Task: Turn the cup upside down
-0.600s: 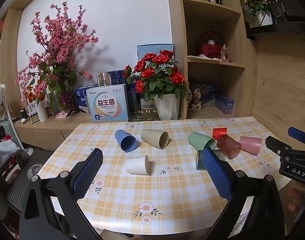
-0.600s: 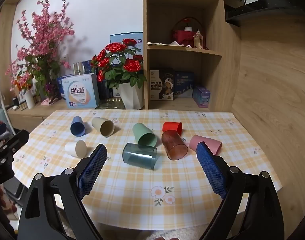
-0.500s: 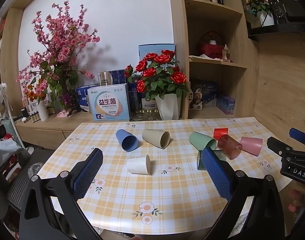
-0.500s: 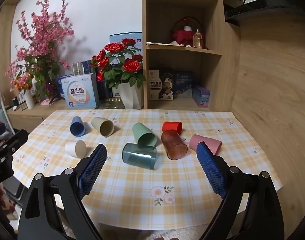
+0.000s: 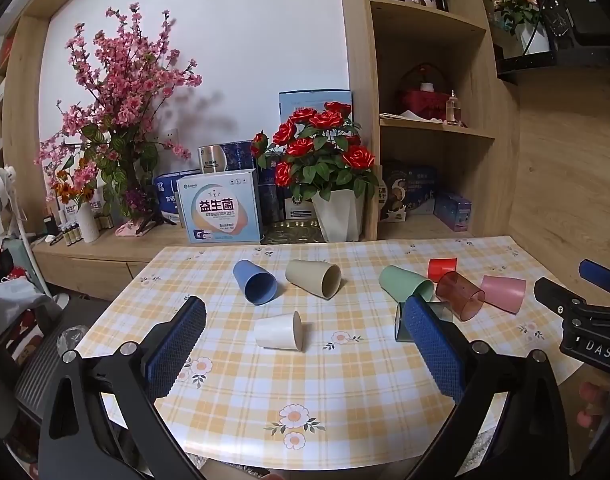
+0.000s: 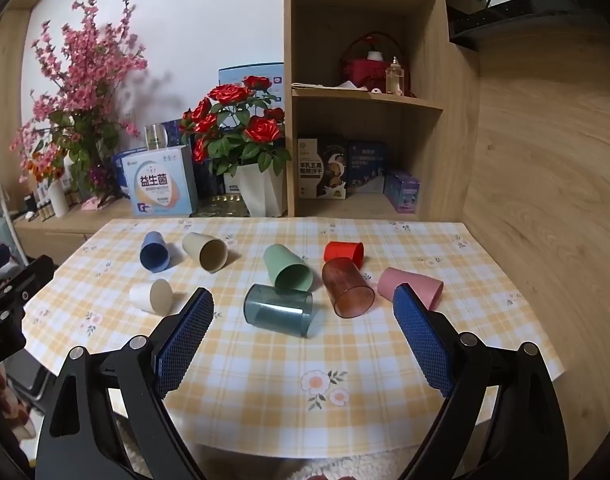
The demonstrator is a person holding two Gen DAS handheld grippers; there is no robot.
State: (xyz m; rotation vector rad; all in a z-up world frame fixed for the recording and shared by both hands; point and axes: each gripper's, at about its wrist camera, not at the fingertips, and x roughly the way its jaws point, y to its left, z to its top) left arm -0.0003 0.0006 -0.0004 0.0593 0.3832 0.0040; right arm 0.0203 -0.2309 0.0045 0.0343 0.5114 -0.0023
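The tabletop (image 6: 265, 364), covered in a yellow checked cloth with flower prints, carries eight cups, all lying on their sides.

Cup positions, left to right, right wrist view:
- White cup (image 6: 151, 297): nearest the left edge, mouth facing right.
- Blue cup (image 6: 154, 251): behind the white cup, mouth toward the camera.
- Beige cup (image 6: 205, 251): just beside the blue cup, mouth toward the camera and slightly right.
- Grey-blue transparent cup (image 6: 278, 309): centre of the tabletop, lying crosswise.
- Green cup (image 6: 287, 267): directly behind the grey-blue cup; whether they touch cannot be determined.
- Brown transparent cup (image 6: 347, 288): right of the green cup, mouth toward the camera.
- Red cup (image 6: 343, 252): behind the brown cup, close against it.
- Pink cup (image 6: 409, 286): farthest right, partly hidden by a gripper finger.

Left gripper (image 5: 305, 354): jaws spread wide, holding nothing, above the near edge of the tabletop. In the left wrist view the white cup (image 5: 279, 330) lies between its two fingers, farther back and untouched.

Right gripper (image 6: 303, 342): jaws spread wide, holding nothing. The grey-blue cup lies between its fingers, farther back and apart from both.

Behind the tabletop: a pot of red roses (image 6: 241, 136), a white box (image 6: 161, 188) and a wooden shelf unit (image 6: 365, 96).
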